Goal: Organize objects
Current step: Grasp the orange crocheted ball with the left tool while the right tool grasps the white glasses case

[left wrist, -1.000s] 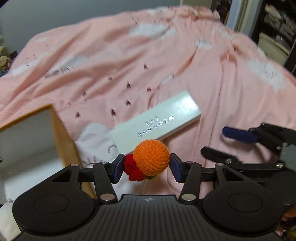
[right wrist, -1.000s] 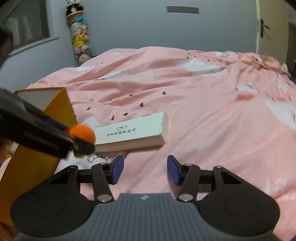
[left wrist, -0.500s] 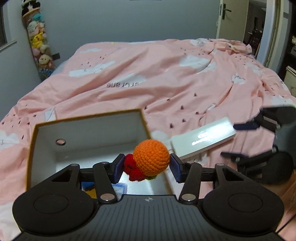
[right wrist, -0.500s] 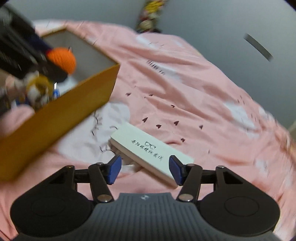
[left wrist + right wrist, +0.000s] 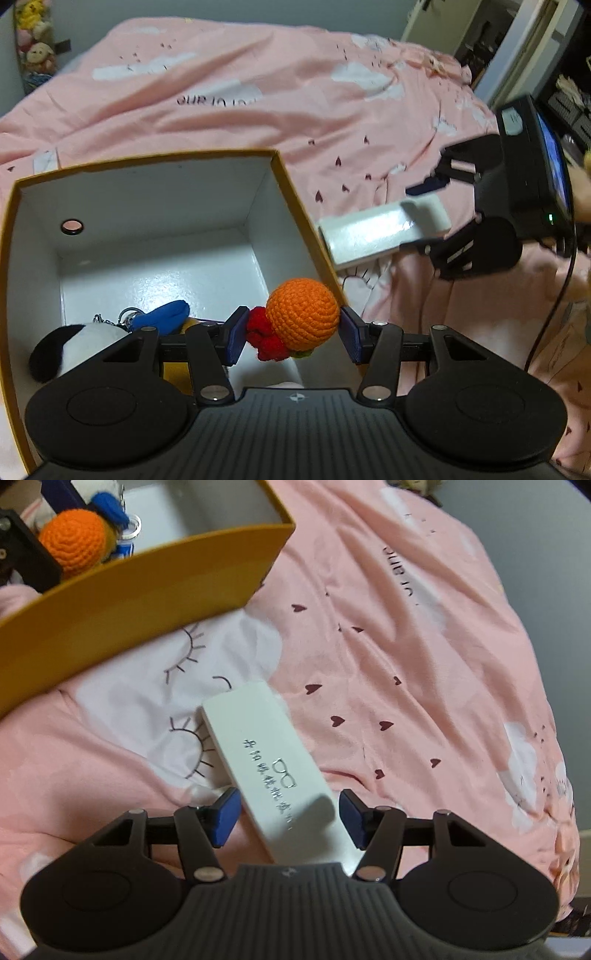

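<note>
1. The left gripper is clamped on a crocheted toy made of a round orange yarn ball with a knobbly red yarn part on its left; both blue pads press against it
2. The toy hangs above the near right corner of an open cardboard box with mustard-yellow outside walls and a white inside, over the box's interior
3. On the box floor, close under the left gripper, lie a black-and-white plush toy, a blue soft piece and a bit of metal keyring chain
4. The box stands on a bed covered with a pink duvet printed with white clouds and small dark hearts
5. The right gripper points steeply down at a long flat white case printed with a spectacles symbol and lettering, which lies on the duvet just beside the box's yellow wall
6. Its jaws have just been opening; the near end of the white case sits between the blue pads, with a visible gap on both sides, so nothing is gripped
7. From the left wrist view the right gripper shows at the right, straddling the far end of that white case, though blurred
</note>
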Available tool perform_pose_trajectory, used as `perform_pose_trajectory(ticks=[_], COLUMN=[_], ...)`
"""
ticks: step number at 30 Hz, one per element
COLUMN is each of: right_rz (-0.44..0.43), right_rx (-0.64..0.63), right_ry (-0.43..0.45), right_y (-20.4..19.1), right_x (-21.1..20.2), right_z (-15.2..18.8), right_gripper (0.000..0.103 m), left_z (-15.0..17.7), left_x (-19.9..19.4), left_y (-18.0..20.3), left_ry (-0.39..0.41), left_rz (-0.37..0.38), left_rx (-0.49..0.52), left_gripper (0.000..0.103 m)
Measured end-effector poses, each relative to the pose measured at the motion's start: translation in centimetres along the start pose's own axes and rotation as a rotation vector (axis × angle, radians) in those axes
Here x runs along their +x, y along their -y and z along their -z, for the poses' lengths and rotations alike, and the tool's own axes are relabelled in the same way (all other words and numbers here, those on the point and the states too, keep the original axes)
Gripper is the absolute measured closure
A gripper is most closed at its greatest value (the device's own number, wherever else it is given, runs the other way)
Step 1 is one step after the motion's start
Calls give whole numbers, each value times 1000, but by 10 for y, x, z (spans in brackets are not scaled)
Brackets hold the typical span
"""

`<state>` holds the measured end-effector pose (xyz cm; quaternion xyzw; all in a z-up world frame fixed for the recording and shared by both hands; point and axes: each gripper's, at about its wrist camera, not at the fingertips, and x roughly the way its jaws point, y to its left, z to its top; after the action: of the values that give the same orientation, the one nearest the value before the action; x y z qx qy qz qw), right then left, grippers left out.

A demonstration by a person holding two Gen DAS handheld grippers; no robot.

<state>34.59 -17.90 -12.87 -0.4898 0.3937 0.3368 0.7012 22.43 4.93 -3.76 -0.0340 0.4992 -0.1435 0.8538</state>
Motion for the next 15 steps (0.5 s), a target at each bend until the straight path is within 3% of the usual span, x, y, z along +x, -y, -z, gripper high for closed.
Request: perform_pose_trajectory(ticks=[8, 15], right_rz=[-102, -146], right_rx=[-67, -163], right_ry=[-11, -29], right_y=[5, 3], right_x=[24, 32], right_z=[-6, -13], right_gripper=[32, 32], left_z=[2, 4], left_x=[28, 39], left_y=[-13, -6], left_ry=[-161, -204], left_rz=[12, 1], left_rx=[7, 48], left_gripper=[44, 43])
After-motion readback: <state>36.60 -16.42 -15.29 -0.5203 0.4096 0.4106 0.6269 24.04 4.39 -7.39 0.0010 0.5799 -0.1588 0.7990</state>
